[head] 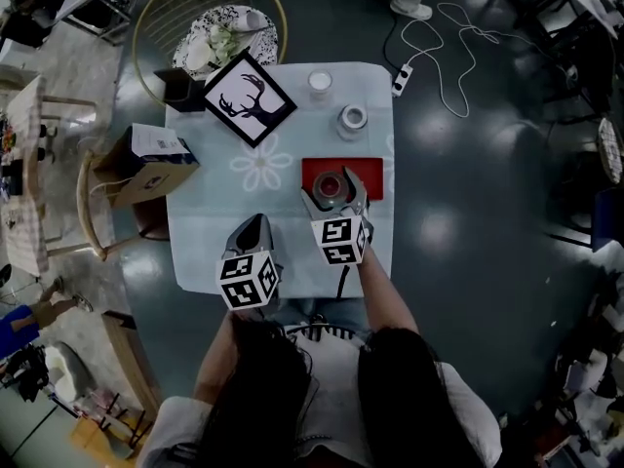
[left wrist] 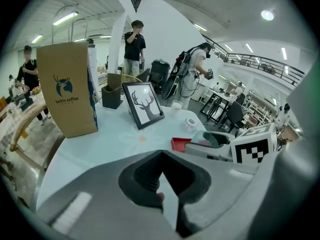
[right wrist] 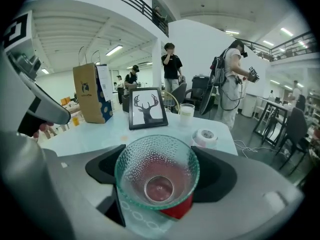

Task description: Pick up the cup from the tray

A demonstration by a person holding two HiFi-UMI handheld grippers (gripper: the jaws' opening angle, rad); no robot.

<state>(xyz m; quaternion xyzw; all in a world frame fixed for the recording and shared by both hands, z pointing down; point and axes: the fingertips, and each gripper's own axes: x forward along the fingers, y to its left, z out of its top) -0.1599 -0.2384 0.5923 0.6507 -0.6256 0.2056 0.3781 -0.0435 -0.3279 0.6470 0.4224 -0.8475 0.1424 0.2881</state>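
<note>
A dimpled clear glass cup (right wrist: pixel 157 176) stands between the jaws of my right gripper (right wrist: pixel 159 180), which are closed against its sides, with the red tray (right wrist: pixel 177 211) showing just beneath it. In the head view the same cup (head: pixel 331 184) is over the red tray (head: pixel 372 171) on the table's right side, inside my right gripper (head: pixel 332 193). My left gripper (head: pixel 255 224) hovers near the table's front edge, left of the tray, shut and holding nothing. From the left gripper view its pads (left wrist: pixel 150 176) are together, and the red tray (left wrist: pixel 179 144) lies ahead to the right.
A pale blue cloth covers the table (head: pixel 210 232). On it are a brown paper bag (head: pixel 146 169), a framed deer picture (head: pixel 249 98), a black box (head: pixel 175 88), a white cup (head: pixel 320 83) and a small round jar (head: pixel 352 120). A round chair (head: pixel 219 27) stands behind.
</note>
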